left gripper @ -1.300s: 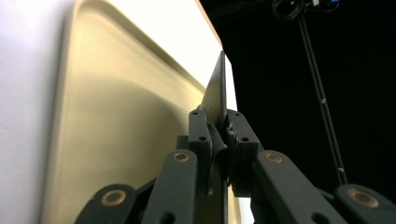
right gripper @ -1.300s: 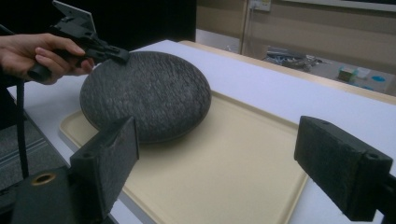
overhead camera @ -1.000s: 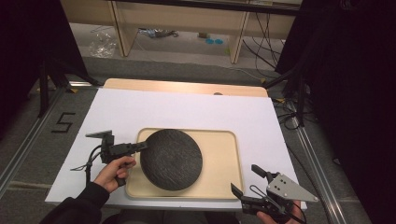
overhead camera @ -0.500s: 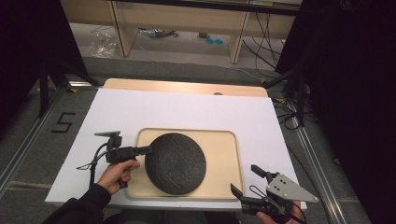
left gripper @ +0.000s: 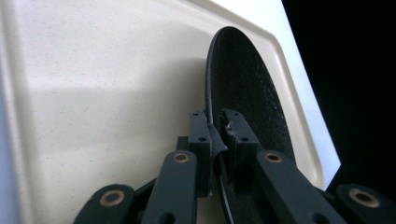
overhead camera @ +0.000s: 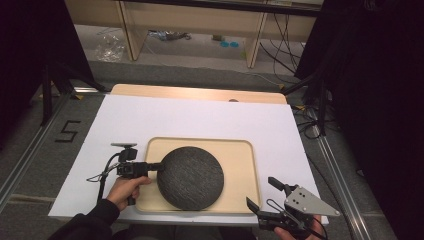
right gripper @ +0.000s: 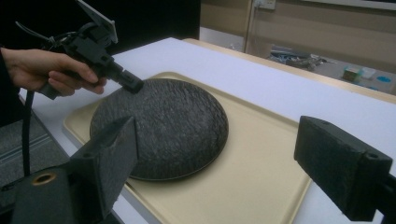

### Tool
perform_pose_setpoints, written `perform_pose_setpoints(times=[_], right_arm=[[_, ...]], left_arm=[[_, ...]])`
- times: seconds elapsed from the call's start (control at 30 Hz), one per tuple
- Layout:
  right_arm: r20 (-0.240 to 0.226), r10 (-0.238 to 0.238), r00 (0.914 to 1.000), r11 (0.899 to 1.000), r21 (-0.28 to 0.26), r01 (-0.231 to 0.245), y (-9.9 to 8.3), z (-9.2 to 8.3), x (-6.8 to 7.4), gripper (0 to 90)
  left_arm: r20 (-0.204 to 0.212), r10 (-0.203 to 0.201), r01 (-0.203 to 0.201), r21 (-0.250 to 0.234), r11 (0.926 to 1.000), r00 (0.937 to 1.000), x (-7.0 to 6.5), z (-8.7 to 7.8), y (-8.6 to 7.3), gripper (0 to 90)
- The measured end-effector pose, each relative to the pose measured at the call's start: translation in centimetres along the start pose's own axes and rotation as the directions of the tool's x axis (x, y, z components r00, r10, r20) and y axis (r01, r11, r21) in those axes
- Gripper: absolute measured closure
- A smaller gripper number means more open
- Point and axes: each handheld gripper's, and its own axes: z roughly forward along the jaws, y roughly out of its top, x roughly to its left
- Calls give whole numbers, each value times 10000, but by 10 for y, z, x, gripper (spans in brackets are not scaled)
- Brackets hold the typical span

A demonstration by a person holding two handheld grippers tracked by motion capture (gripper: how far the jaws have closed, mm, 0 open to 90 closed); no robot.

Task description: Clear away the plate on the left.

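The left gripper's point(overhead camera: 150, 166) fingers point(left gripper: 236, 133) pinch the rim of a dark round plate point(overhead camera: 190, 177), one finger on each face of the edge. The plate lies upside down on a beige tray point(overhead camera: 235, 150), toward its left half, its gripped side apparently tipped a little off the tray floor. The tray sits on the white worktop point(overhead camera: 200, 115). The right gripper point(overhead camera: 265, 192) waits apart at the near right corner, fingers point(right gripper: 109, 154) spread wide, holding nothing. So the grasp looks made; lifting or turning the plate seems left to do.
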Motion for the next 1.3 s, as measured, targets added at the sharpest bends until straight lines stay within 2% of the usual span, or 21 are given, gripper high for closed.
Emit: perform_pose_setpoints(times=[0.03,0.1,0.13,0.17,0.2,0.23,0.3,0.4,0.43,0.5,0.53,0.6,0.67,0.73,0.8,0.87,0.93,1.0,1.3], right_arm=[[0,0,10000,10000,0,0,0,0,0,152],[76,1,10000,9999,112,-2,1,-1,0,152],[0,55,10000,10000,-49,-55,0,1,0,152],[70,156,9999,9998,109,-157,0,0,1,152],[167,-10,9999,9999,155,8,0,-1,0,152],[110,34,9999,10000,-7,-34,0,0,0,152],[88,97,9999,9997,226,-99,0,-1,1,152],[118,4,9999,9999,145,-5,1,-1,0,152],[94,52,9999,9994,336,-55,0,-2,1,152],[49,64,10000,9996,290,-65,0,-1,1,152],[67,40,10000,9990,434,-43,1,-3,1,152],[85,-60,9999,9997,218,58,0,-1,1,152],[80,-67,9999,9998,211,65,0,-1,1,152],[38,36,10000,9996,276,-37,0,-1,1,152],[79,-74,9999,9997,226,73,0,-1,1,152],[16,16,10000,9996,289,-16,0,-1,1,152],[137,-95,9999,9993,351,90,1,-2,1,152],[84,-87,9999,9997,222,85,0,-1,1,152],[125,-90,9999,9994,349,86,1,-2,1,152]], left_arm=[[0,0,0,0,10000,10000,0,0,0,816],[-282,275,-272,107,9996,9992,-3,1,-1,810],[-352,299,-296,92,9995,9989,-4,2,-2,805],[-285,366,-359,238,9991,9989,-4,3,-2,804],[-262,419,-410,345,9986,9988,-4,4,-2,802],[-310,450,-439,378,9983,9985,-5,4,-3,799],[-404,595,-574,524,9970,9974,-6,7,-4,791],[-468,695,-664,661,9956,9965,-7,9,-5,782],[-400,705,-674,731,9950,9967,-7,10,-6,778],[-413,778,-740,859,9935,9961,-7,11,-6,777],[-452,794,-752,876,9933,9958,-7,11,-6,773],[-546,818,-762,969,9924,9952,-7,13,-7,768],[-535,955,-897,1023,9907,9940,-6,14,-7,765],[-528,910,-847,1103,9903,9945,-6,14,-7,763],[-455,992,-934,1145,9890,9940,-6,15,-7,761],[-544,1094,-1021,1234,9871,9925,-6,15,-8,756],[-564,1144,-1055,1405,9844,9918,-5,17,-8,747],[-670,1272,-1166,1439,9827,9896,-6,16,-9,731],[-353,1121,-1055,1522,9827,9931,-5,17,-8,629]])
